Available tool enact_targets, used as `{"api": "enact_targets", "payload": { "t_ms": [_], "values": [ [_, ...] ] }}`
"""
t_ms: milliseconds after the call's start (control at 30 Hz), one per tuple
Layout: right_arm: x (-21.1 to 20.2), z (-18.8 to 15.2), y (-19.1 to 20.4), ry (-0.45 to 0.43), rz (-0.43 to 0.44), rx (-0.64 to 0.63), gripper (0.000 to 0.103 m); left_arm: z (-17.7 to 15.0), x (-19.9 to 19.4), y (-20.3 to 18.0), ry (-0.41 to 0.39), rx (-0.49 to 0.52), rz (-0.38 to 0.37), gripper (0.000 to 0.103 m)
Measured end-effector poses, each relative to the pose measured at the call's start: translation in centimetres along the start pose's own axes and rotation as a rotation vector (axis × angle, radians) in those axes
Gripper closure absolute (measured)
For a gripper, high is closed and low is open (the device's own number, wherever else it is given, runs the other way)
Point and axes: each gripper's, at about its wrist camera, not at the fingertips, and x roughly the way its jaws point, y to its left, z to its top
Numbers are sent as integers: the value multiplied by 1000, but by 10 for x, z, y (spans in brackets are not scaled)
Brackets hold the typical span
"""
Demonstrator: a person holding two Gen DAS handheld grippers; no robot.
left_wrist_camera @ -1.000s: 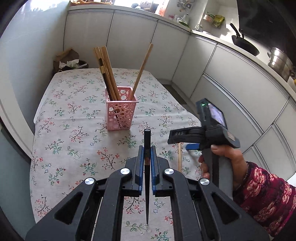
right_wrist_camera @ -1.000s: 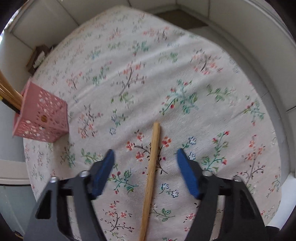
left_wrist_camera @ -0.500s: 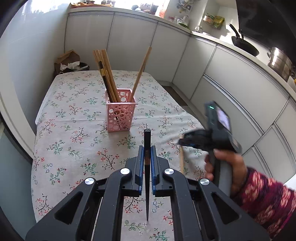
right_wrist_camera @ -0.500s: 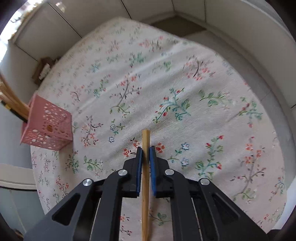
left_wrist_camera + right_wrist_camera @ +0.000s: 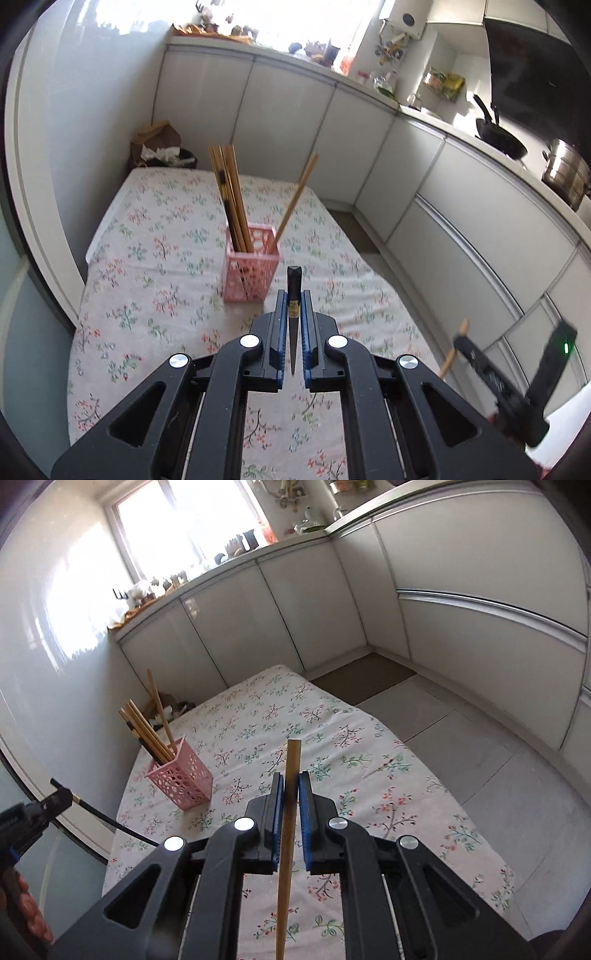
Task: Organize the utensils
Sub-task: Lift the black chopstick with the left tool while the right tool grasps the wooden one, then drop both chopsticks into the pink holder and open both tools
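Two handheld tongs hover above a bench [image 5: 122, 236] covered in a floral cloth. The left tongs [image 5: 294, 314] are clamped on a dark chopstick [image 5: 294, 284]. The right tongs [image 5: 291, 797] are clamped on a light wooden chopstick [image 5: 289, 812]. Ahead, a pink perforated holder [image 5: 251, 271] stands upright on the bench, with several wooden chopsticks [image 5: 231, 199] leaning inside it.

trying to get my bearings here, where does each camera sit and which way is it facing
Left wrist: rides the left gripper, looking down along its fingers, shut on a dark chopstick, over the floral table; the right gripper shows at right.
Right wrist: rides the right gripper, shut on a wooden chopstick, facing the cabinets; a sleeve shows at left.
Both share the pink basket of chopsticks.
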Motion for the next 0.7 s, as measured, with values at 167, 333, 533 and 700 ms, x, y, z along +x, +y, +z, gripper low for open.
{"api": "enact_targets", "payload": {
  "t_ms": [167, 333, 533, 700],
  "values": [
    [-17, 6, -8, -20, 28, 52, 95, 32, -6, -10, -45, 37, 39, 97],
    [-42, 20, -5, -95, 80, 49, 95, 69, -10, -18, -108, 66, 84, 97],
    [-60, 37, -2, -149, 113, 42, 95, 106, 4, -23, -169, 81, 153, 97],
    [-59, 43, -4, -153, 102, 42, 95, 123, 27, -19, -175, 84, 193, 97]
  ]
}}
